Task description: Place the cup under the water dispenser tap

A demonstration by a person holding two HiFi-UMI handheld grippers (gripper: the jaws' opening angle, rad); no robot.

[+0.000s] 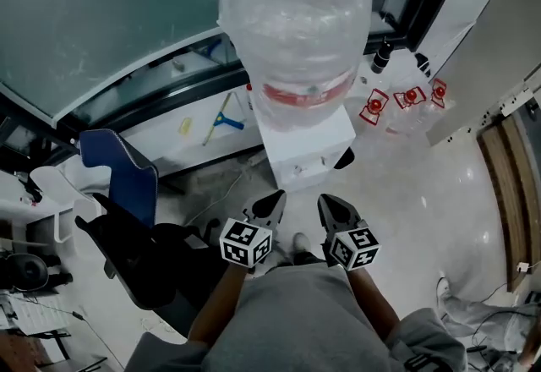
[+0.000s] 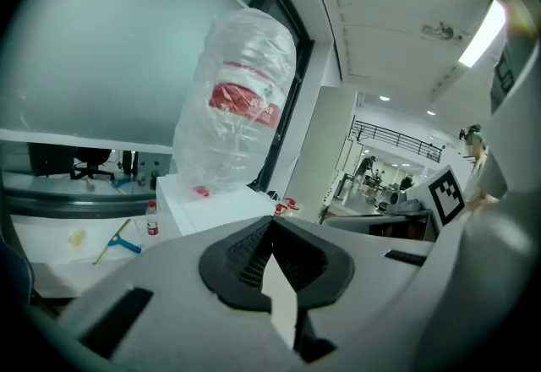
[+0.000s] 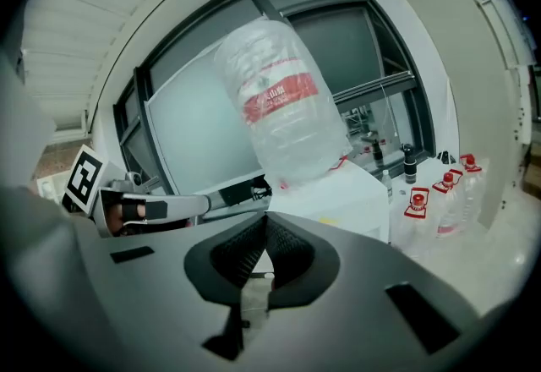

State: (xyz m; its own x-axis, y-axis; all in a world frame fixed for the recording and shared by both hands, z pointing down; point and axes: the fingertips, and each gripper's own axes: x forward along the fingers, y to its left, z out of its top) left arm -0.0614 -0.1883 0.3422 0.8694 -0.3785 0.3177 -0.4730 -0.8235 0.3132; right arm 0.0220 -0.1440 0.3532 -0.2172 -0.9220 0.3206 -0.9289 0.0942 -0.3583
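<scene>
Window (image 1: 110, 15): frosted pane behind the dispenser. Dispenser (image 1: 306, 142): white cabinet, upright on the floor against the white sill, just ahead of both grippers. It carries a film-wrapped bottle (image 1: 296, 15) with a red label, long axis vertical, neck down. Chair (image 1: 122, 180): blue back, left of the dispenser, head view only. Hall with railing (image 2: 397, 142): left gripper view only. Left gripper (image 1: 272, 203), right gripper (image 1: 334, 208): side by side, fingers closed together, nothing between them. Small bottles (image 1: 410, 98): red tags, on the floor right of the dispenser. Squeegee (image 1: 221, 119): on the sill, seen in the head and left gripper views.
</scene>
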